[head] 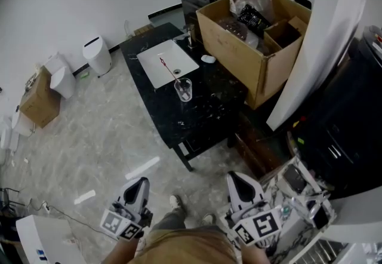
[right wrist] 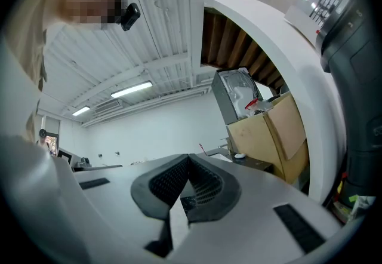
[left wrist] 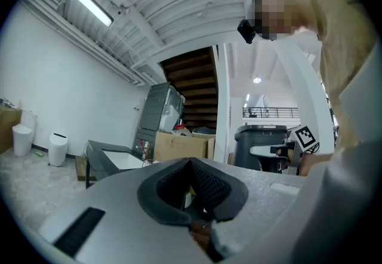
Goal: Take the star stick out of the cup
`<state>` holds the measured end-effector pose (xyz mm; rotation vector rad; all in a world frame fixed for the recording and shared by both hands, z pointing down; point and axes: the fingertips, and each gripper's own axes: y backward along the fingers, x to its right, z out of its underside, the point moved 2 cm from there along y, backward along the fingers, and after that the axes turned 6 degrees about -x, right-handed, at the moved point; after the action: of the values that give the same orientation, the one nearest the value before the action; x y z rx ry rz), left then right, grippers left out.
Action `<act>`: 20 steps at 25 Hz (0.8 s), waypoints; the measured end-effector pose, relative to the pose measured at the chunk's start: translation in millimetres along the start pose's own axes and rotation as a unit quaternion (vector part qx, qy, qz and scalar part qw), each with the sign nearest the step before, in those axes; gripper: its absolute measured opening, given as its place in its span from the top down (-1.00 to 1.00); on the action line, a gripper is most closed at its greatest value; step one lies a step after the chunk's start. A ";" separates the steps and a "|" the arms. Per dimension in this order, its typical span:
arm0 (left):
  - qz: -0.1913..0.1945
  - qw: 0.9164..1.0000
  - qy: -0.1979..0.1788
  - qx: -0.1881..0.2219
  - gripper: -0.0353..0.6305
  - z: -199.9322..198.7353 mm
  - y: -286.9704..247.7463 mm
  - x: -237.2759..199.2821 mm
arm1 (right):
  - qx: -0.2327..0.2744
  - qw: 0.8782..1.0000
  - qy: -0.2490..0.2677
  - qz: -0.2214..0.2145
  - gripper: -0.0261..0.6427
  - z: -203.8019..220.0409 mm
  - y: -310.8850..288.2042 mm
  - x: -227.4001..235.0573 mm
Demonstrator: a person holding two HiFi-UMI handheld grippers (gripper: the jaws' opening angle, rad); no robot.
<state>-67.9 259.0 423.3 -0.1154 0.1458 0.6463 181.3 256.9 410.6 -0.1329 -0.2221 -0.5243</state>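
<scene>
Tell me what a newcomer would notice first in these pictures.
The big open cardboard box, stuffed with odds and ends, dominates the right side of the black table. Mid-table, a clear cup holds the thin star stick, which leans out over a white tray. At the bottom of the head view the left gripper and right gripper hang with fingers shut, well short of the table.

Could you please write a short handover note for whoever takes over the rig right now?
Left gripper: shut, empty, held low.
Right gripper: shut, empty, likewise low.
Things: the cup stands on the black table, well ahead, star stick leaning in it.
Done: nothing; the stick is still in the cup.
Left: step up to the table, grip the stick, lift it out.
</scene>
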 end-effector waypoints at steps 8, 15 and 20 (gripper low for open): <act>0.021 1.000 -0.005 0.007 0.89 -7.3 -31.2 -26.3 | -0.003 1.000 0.000 0.023 0.93 2.1 -23.1 11.6; 0.032 0.999 -0.007 0.027 0.89 -22.6 -70.7 -83.3 | -0.009 0.998 0.014 0.053 0.93 -7.9 -73.0 16.0; 0.036 0.999 -0.001 0.034 0.89 -33.9 -93.8 -130.6 | -0.014 0.997 0.031 0.062 0.93 -18.6 -124.3 18.6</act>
<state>-117.3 102.4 418.1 -0.0447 0.1711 0.7133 137.0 137.9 405.6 -0.1567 -0.1457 -0.4068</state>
